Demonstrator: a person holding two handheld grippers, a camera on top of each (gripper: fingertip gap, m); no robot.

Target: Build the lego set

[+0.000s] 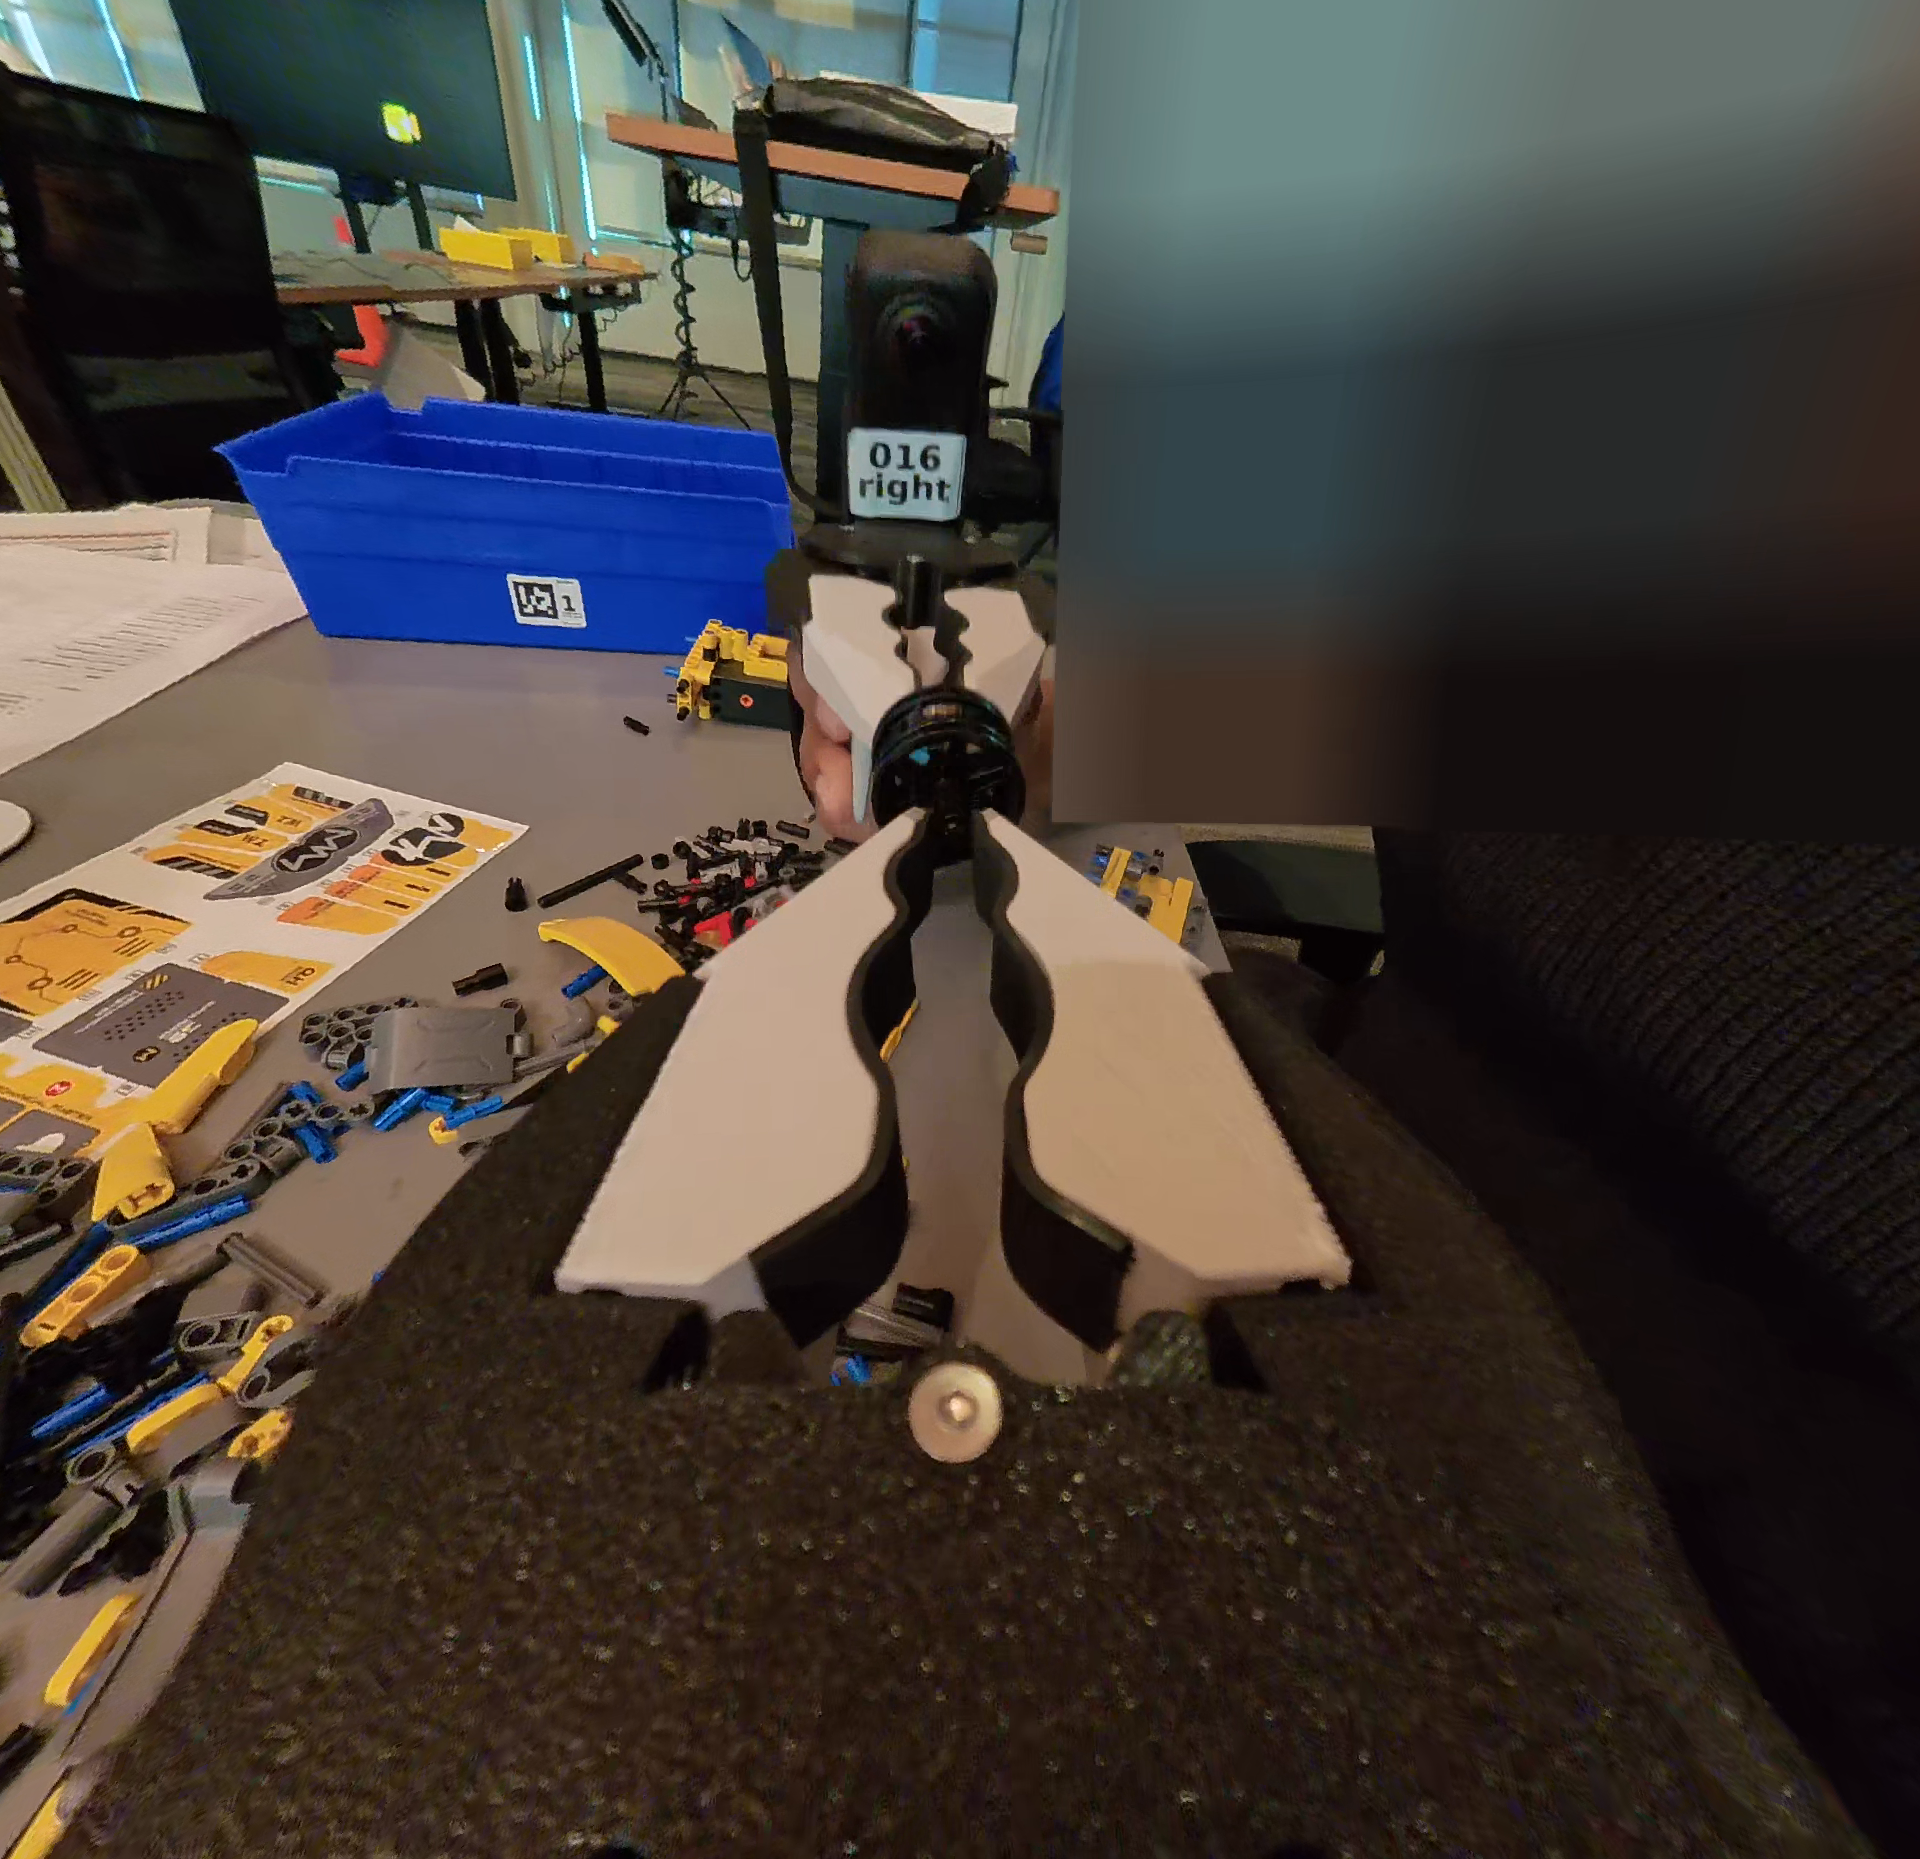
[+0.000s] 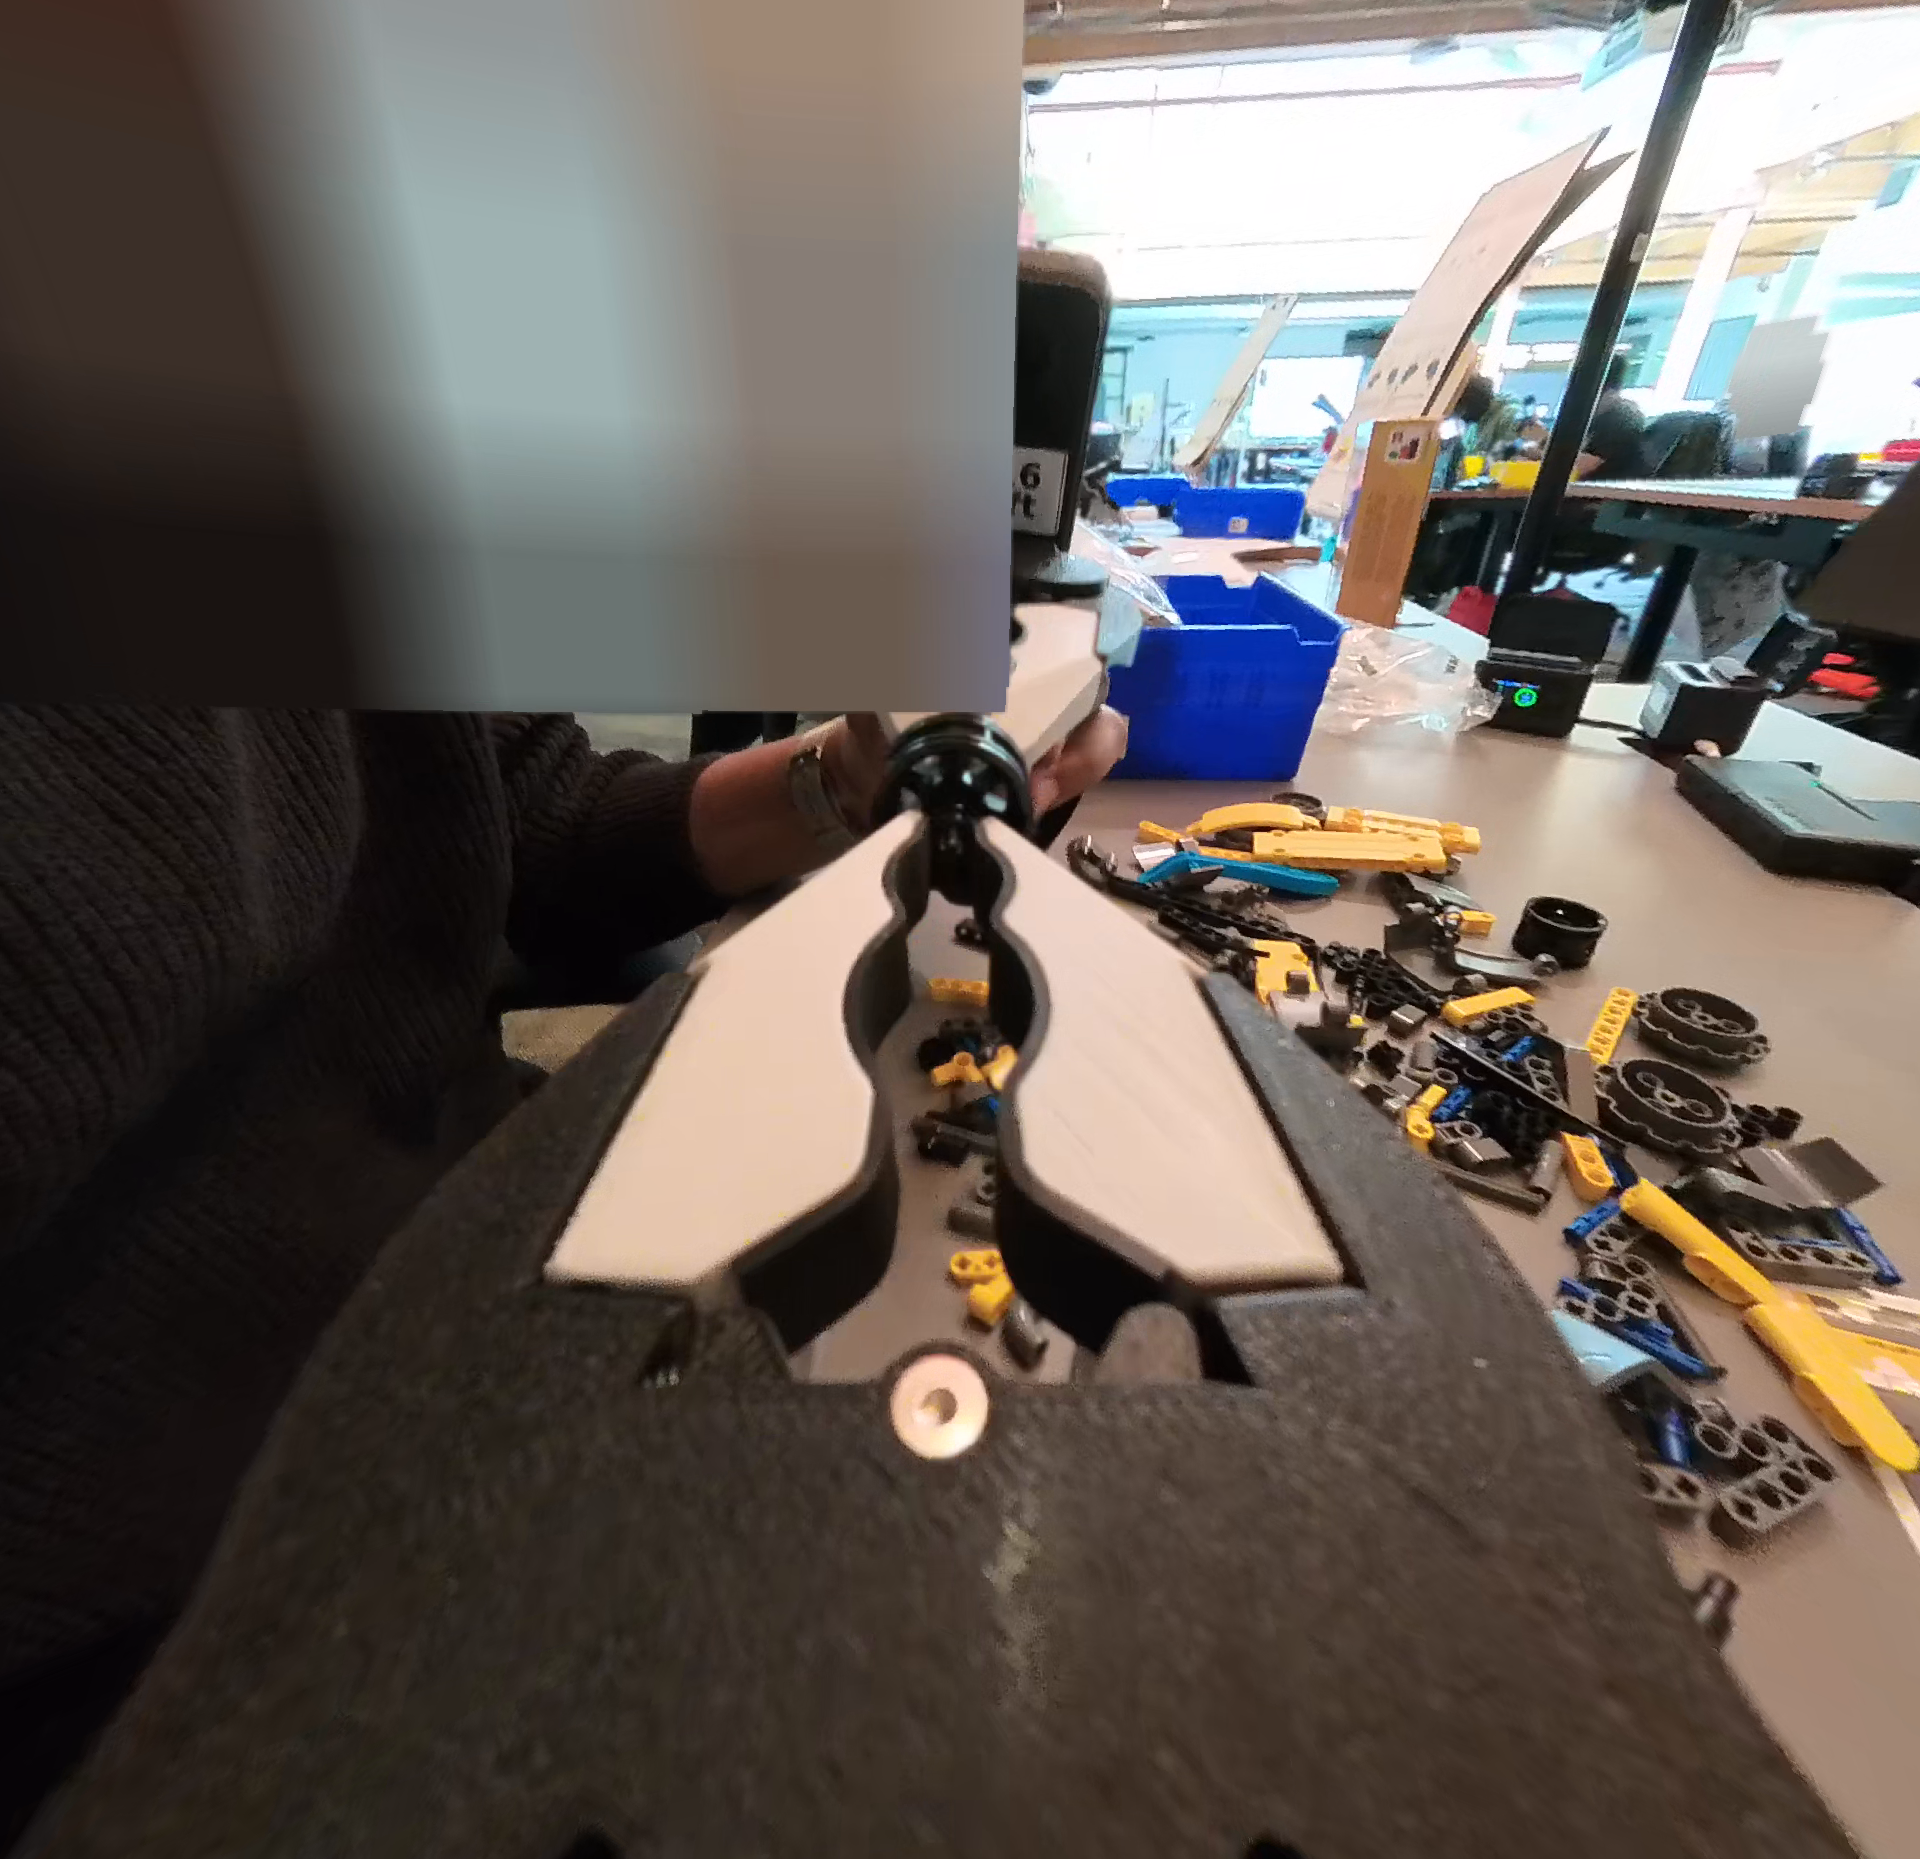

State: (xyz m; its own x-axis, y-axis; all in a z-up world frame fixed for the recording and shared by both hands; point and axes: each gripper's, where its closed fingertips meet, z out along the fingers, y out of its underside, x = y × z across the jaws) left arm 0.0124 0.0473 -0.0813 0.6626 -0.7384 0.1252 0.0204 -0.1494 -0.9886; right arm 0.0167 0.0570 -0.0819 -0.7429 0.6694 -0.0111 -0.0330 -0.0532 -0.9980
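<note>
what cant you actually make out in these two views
- Black wheel hub: where the left gripper grips it, hidden by fingertips, left wrist view.
- Blue bin contents: hidden by its wall.
- Right gripper: same pinch point hidden, right wrist view.

White label (image 1: 902, 475) with black print on camera (image 1: 918, 344) of far gripper, left wrist view. White square-code tag (image 1: 545, 600) on front of blue bin (image 1: 436, 521). Sticker sheet (image 1: 197, 926) on tabletop (image 1: 468, 708), yellow, grey, black decals, print too small to read. Right wrist view: label (image 2: 1037, 490) half hidden on camera; orange box (image 2: 1387, 521) with small print, unreadable.
</note>
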